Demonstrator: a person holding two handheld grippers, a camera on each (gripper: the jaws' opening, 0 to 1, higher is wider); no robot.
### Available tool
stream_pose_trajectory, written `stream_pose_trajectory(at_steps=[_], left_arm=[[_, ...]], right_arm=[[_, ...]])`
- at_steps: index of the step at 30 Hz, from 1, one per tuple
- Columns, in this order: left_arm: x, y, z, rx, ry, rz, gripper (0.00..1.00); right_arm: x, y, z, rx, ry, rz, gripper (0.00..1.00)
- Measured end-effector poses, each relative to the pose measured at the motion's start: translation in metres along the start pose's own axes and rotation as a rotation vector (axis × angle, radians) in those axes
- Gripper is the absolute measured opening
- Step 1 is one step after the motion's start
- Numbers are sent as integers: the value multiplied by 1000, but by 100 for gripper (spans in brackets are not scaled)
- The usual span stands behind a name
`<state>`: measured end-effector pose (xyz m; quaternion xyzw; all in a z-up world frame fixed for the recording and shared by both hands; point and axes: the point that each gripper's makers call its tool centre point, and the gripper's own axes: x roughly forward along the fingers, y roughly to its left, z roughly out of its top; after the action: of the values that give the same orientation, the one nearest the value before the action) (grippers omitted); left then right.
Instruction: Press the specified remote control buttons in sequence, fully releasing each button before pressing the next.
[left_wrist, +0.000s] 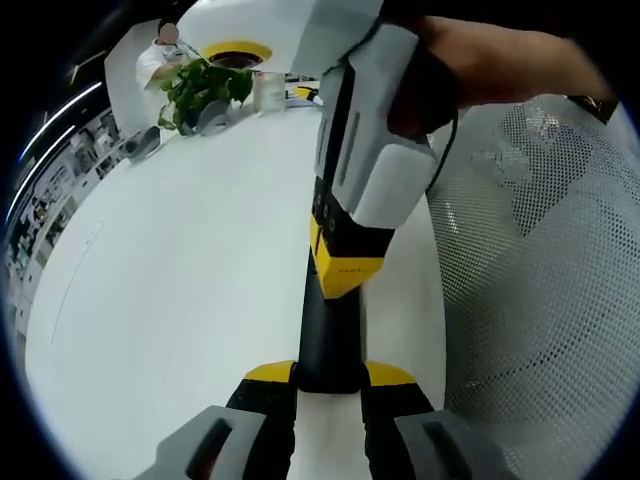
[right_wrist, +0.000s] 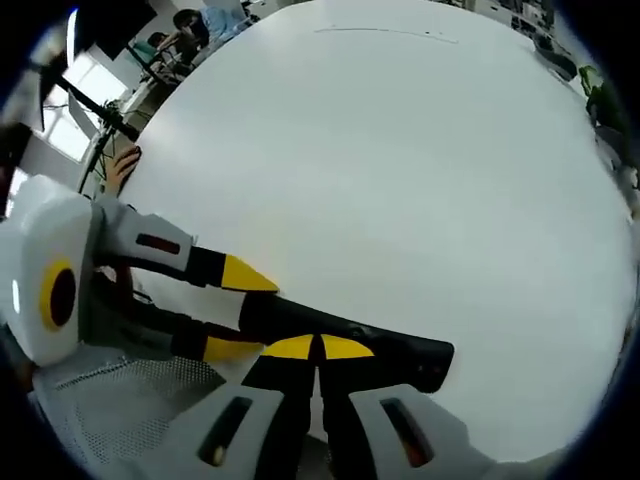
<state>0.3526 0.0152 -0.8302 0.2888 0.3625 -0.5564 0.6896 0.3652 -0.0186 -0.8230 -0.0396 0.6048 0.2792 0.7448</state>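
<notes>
The left gripper (left_wrist: 330, 385) pinches a black remote (right_wrist: 345, 340) at the white table's (right_wrist: 380, 150) edge. The right gripper (right_wrist: 318, 350), pressed together, bears on the remote; too hard a press could twist it loose.

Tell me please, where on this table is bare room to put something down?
The white table is bare across its wide middle, from the black remote out toward the far edge. It is crowded at the near edge, where the left gripper and right gripper meet on the remote, and around the plant and jar.
</notes>
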Motion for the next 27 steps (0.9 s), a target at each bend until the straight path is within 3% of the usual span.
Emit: stream_pose_trajectory(at_steps=[16,24,27], left_arm=[[1,1,1,-14,1,11,25],[1,0,1,-22,-2,17,24],[1,0,2,-30,-8,23,24]], right_arm=[[2,0,1,-98,20,-73,0],[-1,1,0,-126,-16,-76,0],[-8,1,4,-120,-63,-77,0]])
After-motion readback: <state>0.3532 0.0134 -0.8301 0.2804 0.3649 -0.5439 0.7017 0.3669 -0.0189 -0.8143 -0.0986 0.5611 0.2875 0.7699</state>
